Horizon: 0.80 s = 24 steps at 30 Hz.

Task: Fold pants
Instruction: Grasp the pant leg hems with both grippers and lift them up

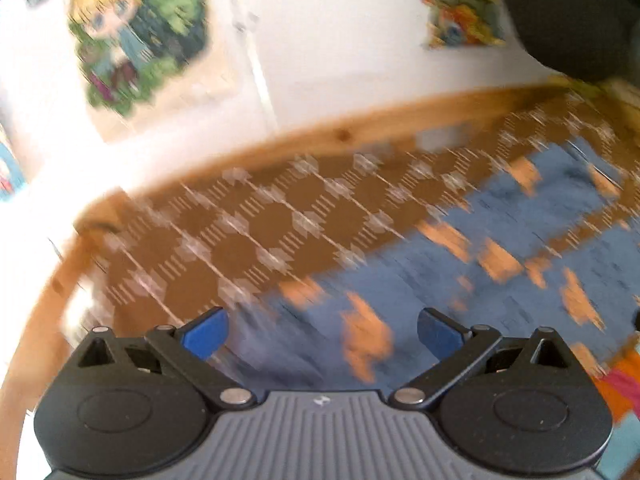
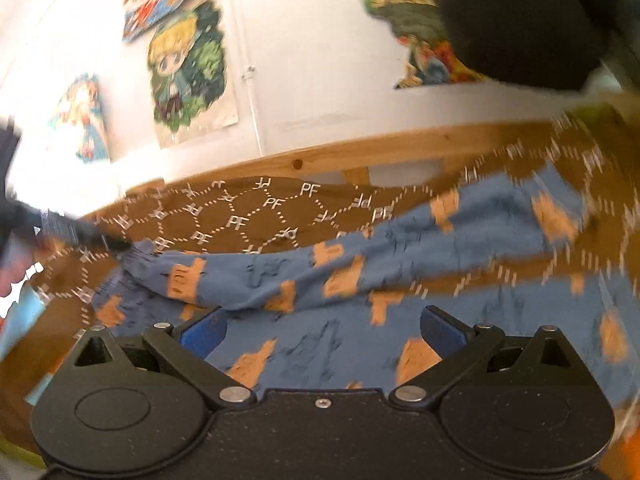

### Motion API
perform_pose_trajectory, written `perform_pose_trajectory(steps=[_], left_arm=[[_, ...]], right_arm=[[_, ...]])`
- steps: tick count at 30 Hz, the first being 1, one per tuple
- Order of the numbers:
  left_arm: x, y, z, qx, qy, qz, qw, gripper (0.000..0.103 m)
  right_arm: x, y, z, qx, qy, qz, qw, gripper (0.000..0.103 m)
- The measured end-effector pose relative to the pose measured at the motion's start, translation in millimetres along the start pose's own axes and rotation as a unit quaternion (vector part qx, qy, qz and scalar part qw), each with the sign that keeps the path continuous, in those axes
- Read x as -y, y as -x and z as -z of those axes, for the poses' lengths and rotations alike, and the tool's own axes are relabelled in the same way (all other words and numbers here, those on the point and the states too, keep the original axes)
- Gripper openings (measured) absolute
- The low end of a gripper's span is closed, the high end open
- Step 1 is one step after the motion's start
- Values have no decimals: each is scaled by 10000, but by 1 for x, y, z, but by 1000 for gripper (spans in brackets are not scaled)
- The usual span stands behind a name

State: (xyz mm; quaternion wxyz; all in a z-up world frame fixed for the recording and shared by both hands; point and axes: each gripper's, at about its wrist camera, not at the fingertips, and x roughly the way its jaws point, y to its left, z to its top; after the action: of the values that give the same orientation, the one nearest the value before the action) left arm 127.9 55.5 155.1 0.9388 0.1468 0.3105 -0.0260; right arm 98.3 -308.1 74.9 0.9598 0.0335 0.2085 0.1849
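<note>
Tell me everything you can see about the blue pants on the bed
The pants are soft blue fabric printed with orange blocky shapes and faint dark marks. They lie spread and rumpled on a brown bedcover with a white hexagon pattern, one leg folded over into a raised ridge, its gathered end at the left. The open right gripper hovers over them; the open left gripper is also above them. Neither visibly grips the cloth. Motion blur hides finer detail.
</note>
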Motion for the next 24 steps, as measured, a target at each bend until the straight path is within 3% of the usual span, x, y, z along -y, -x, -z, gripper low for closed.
perform_pose_trajectory(steps=[6,11,15,18,22,24], left_arm=[[-38,-52,-56,-362,-354,-66,9987,103],[-43,-117,-52,-1081,-427,481,9921,103],[-51,-157,-46,-1524,-362,610,9858,102],[-53,-175,-40,-1755,-589,697,9802,89],[-52,-194,-35,-2246,-828,1376,9611,77],[-48,-196,-36,-2252,-1019,1511,9571,67]], right_arm=[[25,-71,-52,-399,878,116,9953,103],[41,-151,-69,-879,1551,-108,9839,103],[48,-205,-80,-1211,1768,-516,9754,102],[43,-245,-93,-1469,2071,-625,9652,102],[37,-282,-106,-1580,2357,-881,9548,96],[30,-297,-107,-1855,2552,-1091,9426,93]])
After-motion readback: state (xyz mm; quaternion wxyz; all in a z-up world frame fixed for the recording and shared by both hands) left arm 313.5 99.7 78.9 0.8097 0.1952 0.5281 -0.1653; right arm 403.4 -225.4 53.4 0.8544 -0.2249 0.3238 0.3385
